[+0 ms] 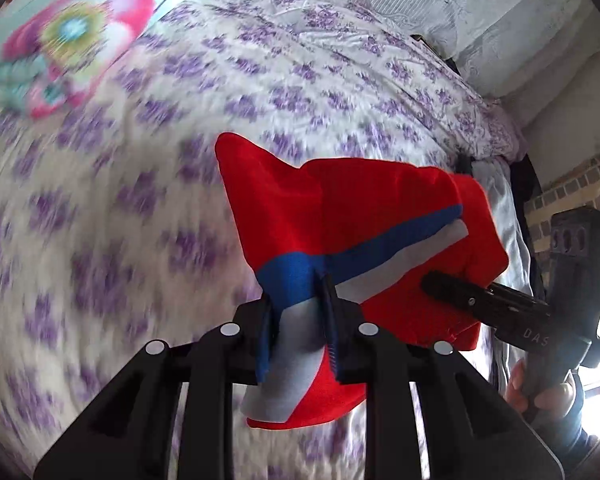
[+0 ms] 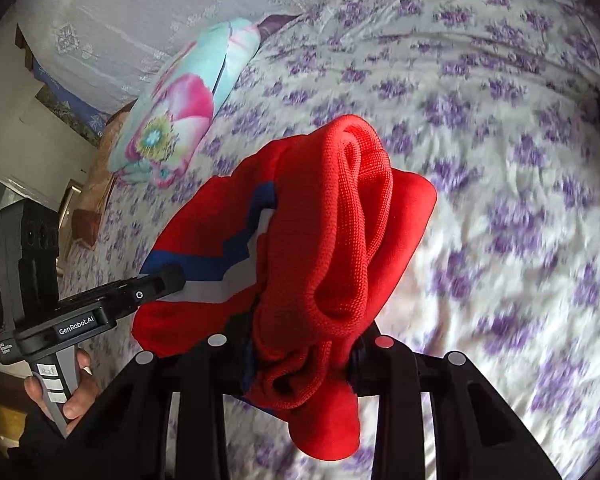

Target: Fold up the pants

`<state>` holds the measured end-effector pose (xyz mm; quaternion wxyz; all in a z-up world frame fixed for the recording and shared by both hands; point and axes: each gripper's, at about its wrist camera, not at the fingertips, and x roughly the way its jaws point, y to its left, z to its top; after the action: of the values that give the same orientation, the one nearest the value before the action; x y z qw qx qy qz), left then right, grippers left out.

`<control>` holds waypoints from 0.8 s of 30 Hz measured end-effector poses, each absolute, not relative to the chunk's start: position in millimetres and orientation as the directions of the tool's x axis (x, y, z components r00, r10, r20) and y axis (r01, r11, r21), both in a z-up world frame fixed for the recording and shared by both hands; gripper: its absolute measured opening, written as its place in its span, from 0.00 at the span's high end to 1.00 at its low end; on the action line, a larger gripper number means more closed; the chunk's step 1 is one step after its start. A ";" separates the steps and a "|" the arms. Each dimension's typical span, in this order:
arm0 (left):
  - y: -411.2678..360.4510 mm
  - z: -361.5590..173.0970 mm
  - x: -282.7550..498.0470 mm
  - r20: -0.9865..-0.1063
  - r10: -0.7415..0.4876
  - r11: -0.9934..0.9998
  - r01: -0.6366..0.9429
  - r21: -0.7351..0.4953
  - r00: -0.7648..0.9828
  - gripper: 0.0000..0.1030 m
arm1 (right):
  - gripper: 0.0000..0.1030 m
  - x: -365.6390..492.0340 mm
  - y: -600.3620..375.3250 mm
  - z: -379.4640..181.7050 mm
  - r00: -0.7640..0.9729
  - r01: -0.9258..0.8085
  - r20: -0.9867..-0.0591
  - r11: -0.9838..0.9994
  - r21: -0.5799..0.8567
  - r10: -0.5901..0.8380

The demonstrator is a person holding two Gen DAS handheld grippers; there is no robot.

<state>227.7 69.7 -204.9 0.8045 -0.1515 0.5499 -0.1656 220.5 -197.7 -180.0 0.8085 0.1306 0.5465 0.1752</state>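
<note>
Under me spreads the bed point(image 1: 120, 220), covered in a white sheet with purple flowers, blurred in both views. Behind it hangs a pale lace curtain point(image 2: 148, 12). A pillow point(image 2: 180, 108) with a big pink flower lies at the head of the bed.

The red pants point(image 1: 340, 208), with a blue and grey stripe, are lifted off the sheet and bunched between my two grippers. My left gripper point(image 1: 300, 312) pinches the striped part, cloth bulging out between its fingers. My right gripper point(image 2: 300, 344) is clamped on a thick roll of the red knit, which spills down over its frame. In the left wrist view, my right gripper's tips disappear behind the red cloth.
</note>
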 end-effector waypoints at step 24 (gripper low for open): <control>54.6 -240.0 428.2 -0.927 -0.162 0.986 0.015 -0.167 0.338 0.28 | 0.30 403.8 -255.8 -225.9 0.378 -0.006 -0.864 0.934 0.356 0.332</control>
<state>428.2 54.6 -240.0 0.8155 -0.0642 0.5726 -0.0544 403.8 -255.8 -225.9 0.8166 0.1488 0.5481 0.1034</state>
